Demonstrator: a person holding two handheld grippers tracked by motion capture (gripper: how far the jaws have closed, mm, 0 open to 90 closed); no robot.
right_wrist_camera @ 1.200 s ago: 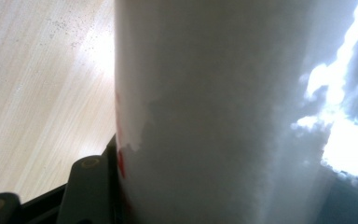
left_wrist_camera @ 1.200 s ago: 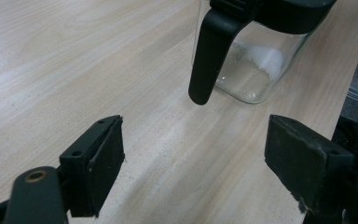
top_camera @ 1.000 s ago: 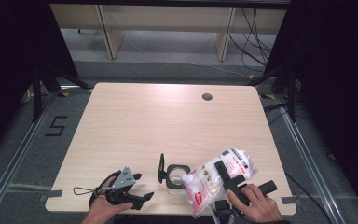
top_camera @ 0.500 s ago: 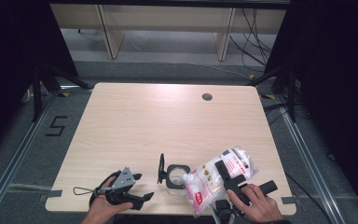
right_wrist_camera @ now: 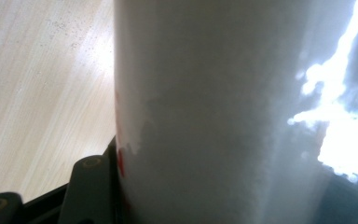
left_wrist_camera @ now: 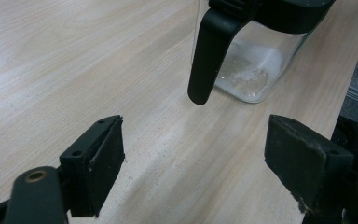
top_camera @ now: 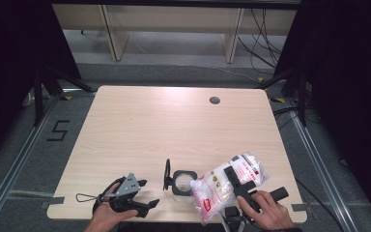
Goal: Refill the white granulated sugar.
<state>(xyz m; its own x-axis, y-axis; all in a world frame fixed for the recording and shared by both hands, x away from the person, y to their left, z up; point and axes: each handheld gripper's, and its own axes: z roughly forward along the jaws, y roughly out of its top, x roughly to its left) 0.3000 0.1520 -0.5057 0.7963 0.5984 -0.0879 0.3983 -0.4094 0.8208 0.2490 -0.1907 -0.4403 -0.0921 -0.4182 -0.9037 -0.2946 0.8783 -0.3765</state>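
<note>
A clear plastic bag of white granules [top_camera: 220, 187] with red print lies tilted at the table's front edge, and my right gripper [top_camera: 235, 178] is shut on it. Its lower corner reaches over a small glass jar [top_camera: 183, 182] whose black lid [top_camera: 167, 174] stands flipped open. In the right gripper view the bag [right_wrist_camera: 223, 112] presses close against one black finger [right_wrist_camera: 91, 186]. My left gripper [top_camera: 149, 192] rests on the table left of the jar, open and holding nothing. Between its jaws [left_wrist_camera: 196, 158] the jar [left_wrist_camera: 256, 70] shows a layer of white granules, with the lid's black flap [left_wrist_camera: 209, 51] hanging in front.
The light wooden table [top_camera: 174, 130] has a round cable hole [top_camera: 215, 100] at its back right. Dark stands and cables flank it on the floor, and shelving stands behind.
</note>
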